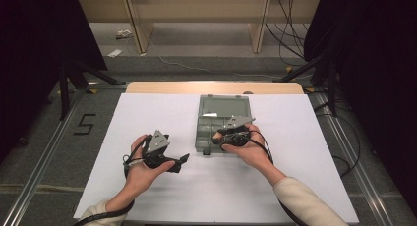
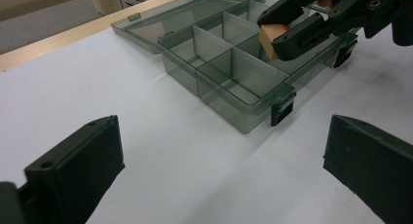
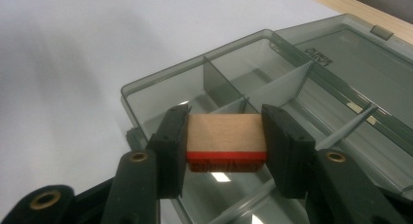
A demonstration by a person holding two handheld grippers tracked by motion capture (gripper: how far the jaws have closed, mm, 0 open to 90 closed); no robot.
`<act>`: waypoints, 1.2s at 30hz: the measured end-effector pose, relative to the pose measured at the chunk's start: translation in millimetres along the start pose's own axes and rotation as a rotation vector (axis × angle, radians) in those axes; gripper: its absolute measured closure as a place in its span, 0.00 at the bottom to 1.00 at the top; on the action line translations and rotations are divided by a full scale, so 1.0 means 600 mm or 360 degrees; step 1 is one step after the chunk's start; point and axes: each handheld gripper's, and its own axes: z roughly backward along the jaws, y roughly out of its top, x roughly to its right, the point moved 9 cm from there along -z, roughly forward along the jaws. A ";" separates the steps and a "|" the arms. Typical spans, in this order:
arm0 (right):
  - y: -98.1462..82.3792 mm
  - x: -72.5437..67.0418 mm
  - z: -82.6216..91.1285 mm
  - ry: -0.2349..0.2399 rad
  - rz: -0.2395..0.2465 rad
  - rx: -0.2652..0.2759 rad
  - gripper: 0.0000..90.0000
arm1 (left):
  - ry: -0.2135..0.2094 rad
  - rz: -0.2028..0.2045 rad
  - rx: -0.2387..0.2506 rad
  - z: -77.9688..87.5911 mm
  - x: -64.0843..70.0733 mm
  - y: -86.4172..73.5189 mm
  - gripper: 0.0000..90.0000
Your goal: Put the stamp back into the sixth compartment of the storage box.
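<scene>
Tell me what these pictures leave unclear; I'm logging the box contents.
- Wooden block with red stamp pad: its underside lettering is blurred in the right gripper view.
- Smoky transparent plastic compartment box: in the high view its near cells are hidden by the right claw.
- Left claw: the bottom edge cuts off its body.
</scene>
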 end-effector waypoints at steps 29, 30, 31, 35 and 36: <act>0.024 0.048 0.034 -0.0123 -0.0137 0.0159 0.34 | 0.0014 -0.0047 -0.0006 -0.001 -0.001 -0.004 0.00; 0.024 0.050 0.035 -0.0127 -0.0141 0.0162 0.33 | 0.0013 -0.0045 -0.0006 -0.001 -0.001 -0.004 0.00; 0.024 0.052 0.037 -0.0133 -0.0148 0.0167 0.33 | 0.0012 -0.0043 -0.0006 -0.001 -0.001 -0.004 0.00; 0.024 0.061 0.042 -0.0163 -0.0159 0.0175 0.32 | 0.0011 -0.0045 -0.0001 -0.001 0.000 -0.003 0.00; 0.024 0.063 0.044 -0.0166 -0.0160 0.0175 0.32 | 0.0010 -0.0046 -0.0001 -0.001 0.000 -0.003 0.00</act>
